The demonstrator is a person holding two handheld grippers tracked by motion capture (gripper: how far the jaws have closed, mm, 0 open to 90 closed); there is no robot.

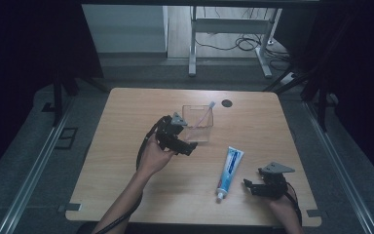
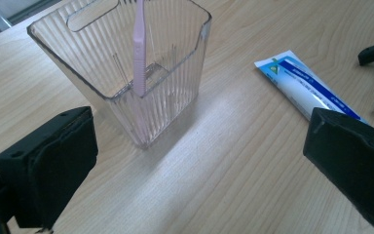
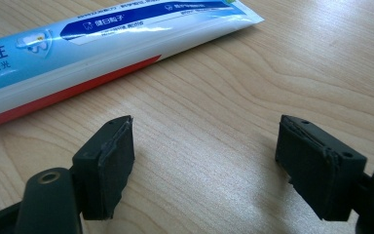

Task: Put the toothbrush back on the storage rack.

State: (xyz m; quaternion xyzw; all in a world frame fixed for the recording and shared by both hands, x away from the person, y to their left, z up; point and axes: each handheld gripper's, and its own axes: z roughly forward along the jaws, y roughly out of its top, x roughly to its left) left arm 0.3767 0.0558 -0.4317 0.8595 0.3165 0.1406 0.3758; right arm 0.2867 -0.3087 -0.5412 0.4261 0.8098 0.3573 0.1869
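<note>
Right gripper (image 1: 247, 186): near right of the table, low over the wood; jaws apart, nothing between them. In the right gripper view bare table lies between the pads, the tube just beyond them.

Toothpaste tube (image 1: 229, 171): lies flat, just left of the right gripper, not touching it. White and blue with a red stripe, cap end toward the near edge, crimped end pointing far. No jaw is on it.

Left gripper (image 1: 192, 146): mid-table, held in the left hand (image 1: 154, 155); jaws spread wide and holding nothing. Its tips sit near the cup's near side and the left gripper view shows a gap of wood between pads and cup.

Clear ribbed cup (image 1: 198, 129): upright, centre of the table, just beyond the left gripper. Plastic, squarish, with a slot in its far wall.

Pink toothbrush (image 2: 139, 48): stands inside the cup, handle end on the cup floor, leaning on the far rim, brush head up above the rim.

Table (image 1: 126, 112): light wood, a small dark round cap near the far edge.

Done, as I read it: toothbrush is in the cup and the left gripper has let go.

Left, as I read it: toothpaste tube likely goes into the same cup; it is not yet gripped. The right gripper is best placed for it, needing a short move left to straddle the tube before closing.
</note>
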